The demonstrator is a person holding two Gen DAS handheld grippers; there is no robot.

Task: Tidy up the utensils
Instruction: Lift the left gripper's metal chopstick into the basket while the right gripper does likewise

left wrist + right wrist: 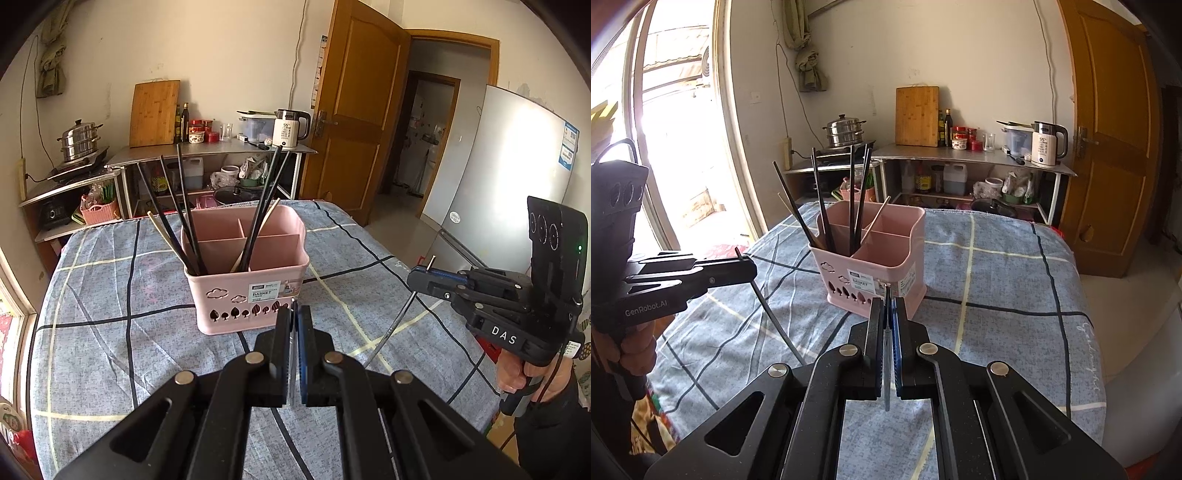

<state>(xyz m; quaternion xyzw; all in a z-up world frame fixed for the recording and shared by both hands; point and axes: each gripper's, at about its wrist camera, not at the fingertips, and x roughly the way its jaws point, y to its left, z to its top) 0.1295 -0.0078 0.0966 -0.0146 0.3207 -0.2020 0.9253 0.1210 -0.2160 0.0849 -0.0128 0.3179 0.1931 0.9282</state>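
Pink plastic, slotted: the divided utensil basket (245, 273) sits at frame centre in the left wrist view, on a table covered by a blue-grey cloth with dark and cream grid lines (110, 295). We note several long black chopsticks (186, 214) and a couple of pale wooden ones (164, 230) standing tilted in its compartments; some lean left, others right.

Left gripper (294, 321), lower centre of its own view: jaws drawn together on a thin metal chopstick (292, 354), which runs up between the pads and pokes out just past the tips. In the right wrist view we see this same gripper (748, 271) at left, the slim grey chopstick (775, 321) slanting down from its pinched jaws toward the cloth.

Right gripper (887, 314), lower centre of its view: jaws likewise closed on a second thin metal chopstick (887, 354), its end showing above the tips. The left wrist view shows it (419, 278) at right, that chopstick (391, 326) hanging diagonally below it, tip near the cloth; we cannot tell whether it touches.

A hand (511, 376) grips the right handle, lower right.

Both grippers sit on the near side of the basket, apart from it.
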